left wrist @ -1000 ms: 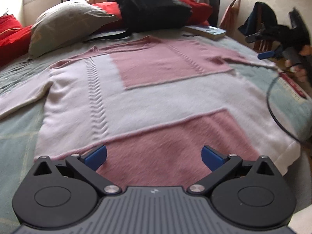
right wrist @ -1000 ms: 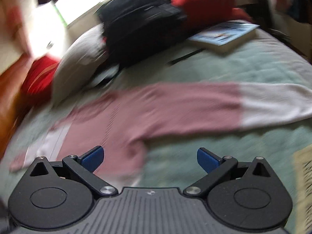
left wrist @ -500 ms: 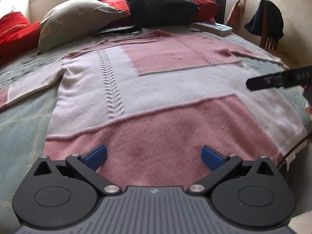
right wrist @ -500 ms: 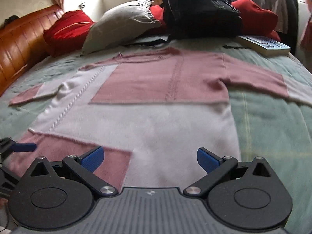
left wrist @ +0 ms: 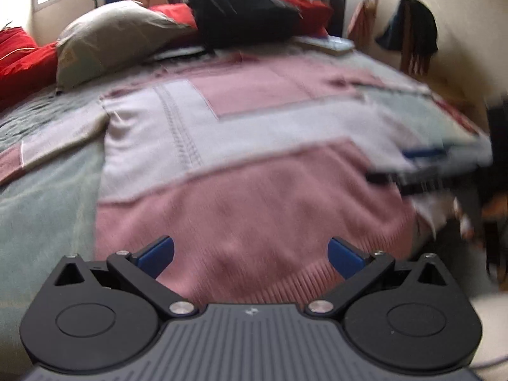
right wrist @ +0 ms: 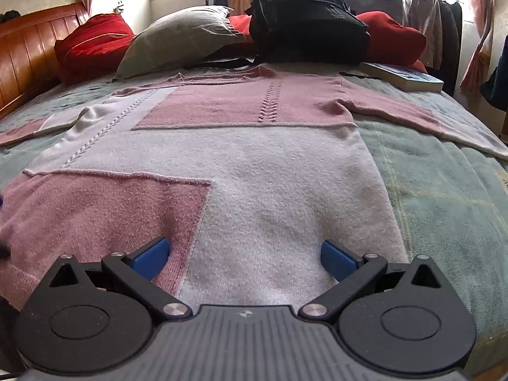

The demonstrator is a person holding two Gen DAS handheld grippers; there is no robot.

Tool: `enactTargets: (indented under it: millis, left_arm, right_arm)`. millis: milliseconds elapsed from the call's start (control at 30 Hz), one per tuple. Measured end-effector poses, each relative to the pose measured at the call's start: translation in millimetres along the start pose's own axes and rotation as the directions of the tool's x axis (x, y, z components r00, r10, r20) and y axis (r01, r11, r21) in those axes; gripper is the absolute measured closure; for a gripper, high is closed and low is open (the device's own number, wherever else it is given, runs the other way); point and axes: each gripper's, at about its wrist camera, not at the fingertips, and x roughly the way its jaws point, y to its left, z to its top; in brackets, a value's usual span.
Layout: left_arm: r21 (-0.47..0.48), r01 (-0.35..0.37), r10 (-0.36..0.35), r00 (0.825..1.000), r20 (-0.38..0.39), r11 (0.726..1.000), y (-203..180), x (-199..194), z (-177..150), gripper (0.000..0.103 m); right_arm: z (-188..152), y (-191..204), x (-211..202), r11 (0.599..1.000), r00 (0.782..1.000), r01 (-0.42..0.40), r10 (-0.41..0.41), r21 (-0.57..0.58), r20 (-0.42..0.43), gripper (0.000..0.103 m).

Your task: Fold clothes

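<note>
A pink and white knitted sweater (left wrist: pixel 254 158) (right wrist: pixel 241 165) lies flat, front up, across the bed, sleeves spread to both sides. My left gripper (left wrist: pixel 250 255) hovers open over the pink hem at the sweater's lower left part, nothing between its blue fingertips. My right gripper (right wrist: pixel 244 255) is open low over the hem where the pink block meets the white panel. In the blurred left wrist view the right gripper (left wrist: pixel 422 165) shows at the sweater's right hem corner.
A green quilted bedspread (right wrist: pixel 438 190) covers the bed. At the head lie a grey pillow (right wrist: pixel 181 38), red cushions (right wrist: pixel 92 41), a black backpack (right wrist: pixel 304 16) and a book (right wrist: pixel 403 76). A wooden headboard (right wrist: pixel 22 54) stands left. Clothes hang by the wall (left wrist: pixel 409 38).
Both grippers have dropped lower and closer to the sweater's hem. The right gripper swung from the right sleeve to the bottom hem. Both stayed open.
</note>
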Motion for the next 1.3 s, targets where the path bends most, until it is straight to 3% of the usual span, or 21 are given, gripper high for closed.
enactTargets:
  millis: [200, 367, 500, 567, 667, 733, 1033, 1300]
  left_arm:
    - [-0.097, -0.043, 0.035, 0.996, -0.087, 0.994, 42, 44, 17, 0.001]
    - [-0.147, -0.051, 0.048, 0.998, -0.028, 0.988, 60, 13, 35, 0.001]
    - [-0.133, -0.094, 0.092, 0.996, -0.019, 0.987, 49, -1, 30, 0.001]
    - [-0.116, -0.107, 0.105, 0.994, -0.022, 0.988, 40, 0, 23, 0.001]
    - [-0.097, -0.118, 0.116, 0.993, -0.028, 0.988, 27, 1, 13, 0.001]
    - [-0.089, -0.100, 0.097, 0.995, -0.039, 0.991, 21, 1, 8, 0.001]
    - [-0.049, -0.047, 0.047, 0.999, 0.000, 0.998, 8, -5, 11, 0.001]
    - [-0.048, -0.024, 0.024, 1.000, -0.008, 0.999, 6, -2, 9, 0.001]
  right_arm:
    - [-2, 0, -5, 1.000, 1.000, -0.007, 0.007, -0.013, -0.011, 0.000]
    - [-3, 7, -18, 0.996, 0.998, -0.058, 0.058, -0.071, 0.007, 0.000]
    - [0, 32, -24, 0.978, 0.991, -0.107, 0.119, -0.179, 0.056, 0.000]
    - [-2, 43, -21, 0.968, 0.989, -0.133, 0.145, -0.211, 0.039, 0.000]
    - [-15, 53, -14, 0.957, 0.994, -0.112, 0.113, -0.267, -0.013, 0.000]
    - [-24, 51, -23, 0.950, 0.994, -0.103, 0.110, -0.294, 0.010, 0.000]
    - [-38, 32, -56, 0.971, 0.997, -0.063, 0.071, -0.231, 0.028, 0.000]
    - [-49, 25, -54, 0.973, 0.997, -0.072, 0.064, -0.220, -0.044, 0.000]
